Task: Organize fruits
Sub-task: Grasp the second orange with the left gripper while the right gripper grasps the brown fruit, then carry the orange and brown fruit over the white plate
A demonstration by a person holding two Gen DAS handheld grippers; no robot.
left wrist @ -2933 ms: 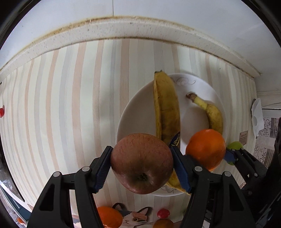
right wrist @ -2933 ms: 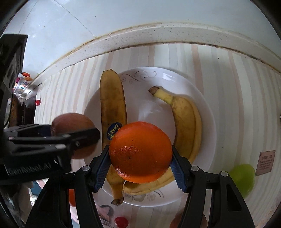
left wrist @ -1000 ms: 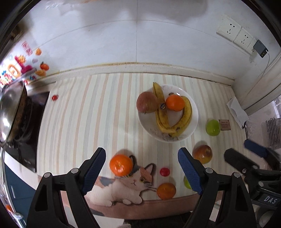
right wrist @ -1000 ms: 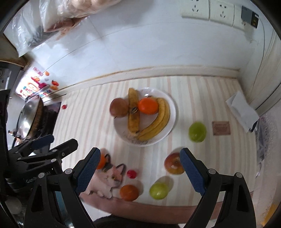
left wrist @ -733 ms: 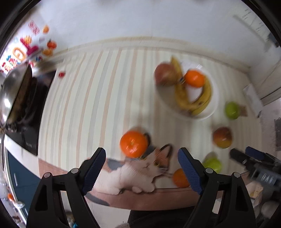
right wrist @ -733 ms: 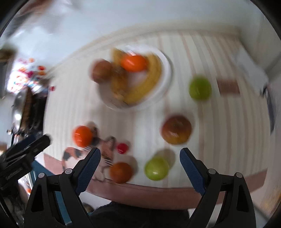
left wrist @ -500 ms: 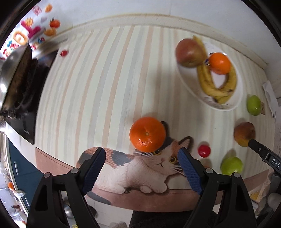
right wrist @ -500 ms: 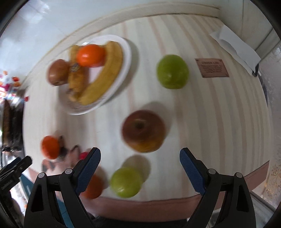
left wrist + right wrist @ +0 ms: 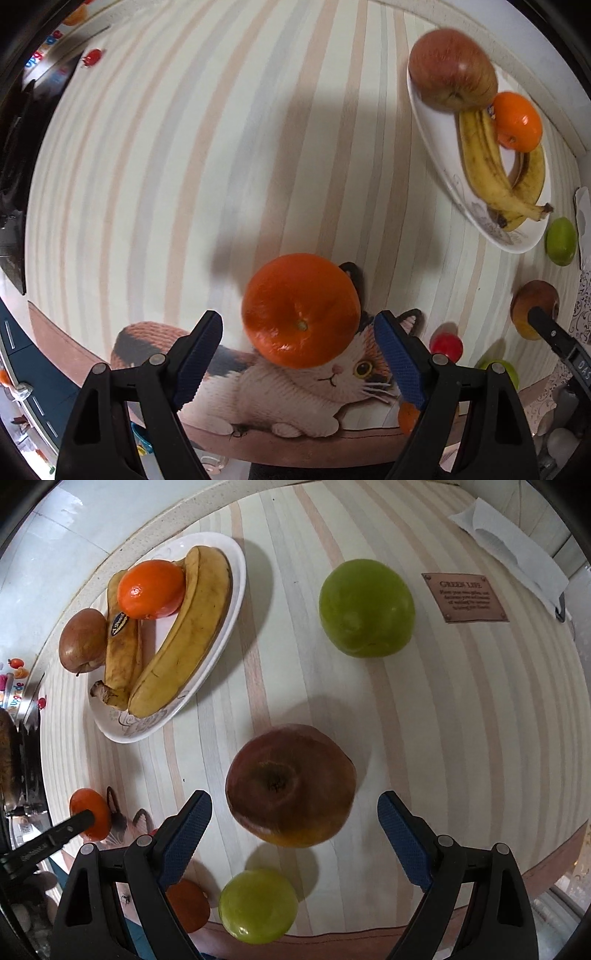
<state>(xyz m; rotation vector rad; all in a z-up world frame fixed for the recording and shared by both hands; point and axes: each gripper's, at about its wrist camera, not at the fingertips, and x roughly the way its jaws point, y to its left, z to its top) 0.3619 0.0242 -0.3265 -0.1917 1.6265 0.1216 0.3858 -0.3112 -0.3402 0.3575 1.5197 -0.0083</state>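
My right fingers [image 9: 184, 834] covering part of a small orange [image 9: 186, 904], my left fingers [image 9: 400, 360] hiding most of another orange [image 9: 406, 419], brown label [image 9: 464, 597] print too small to read

A home kitchen, plain to see. The bench [image 9: 207, 155] wears a pastel striped cloth with a printed cat [image 9: 295, 391] at 6 o'clock in the left wrist view. A white plate [image 9: 236, 576] of bananas [image 9: 192, 627] sits at 10 o'clock in the right wrist view, loose fruit scattered around it. Pale wall tiles [image 9: 74, 546] rise behind the bench, with a speckled ledge along the foot of the wall. At 9 o'clock, a dark cooktop [image 9: 14, 177], and colourful magnets [image 9: 14, 668] nearby. A folded white napkin [image 9: 509, 550] lies at 1 o'clock.
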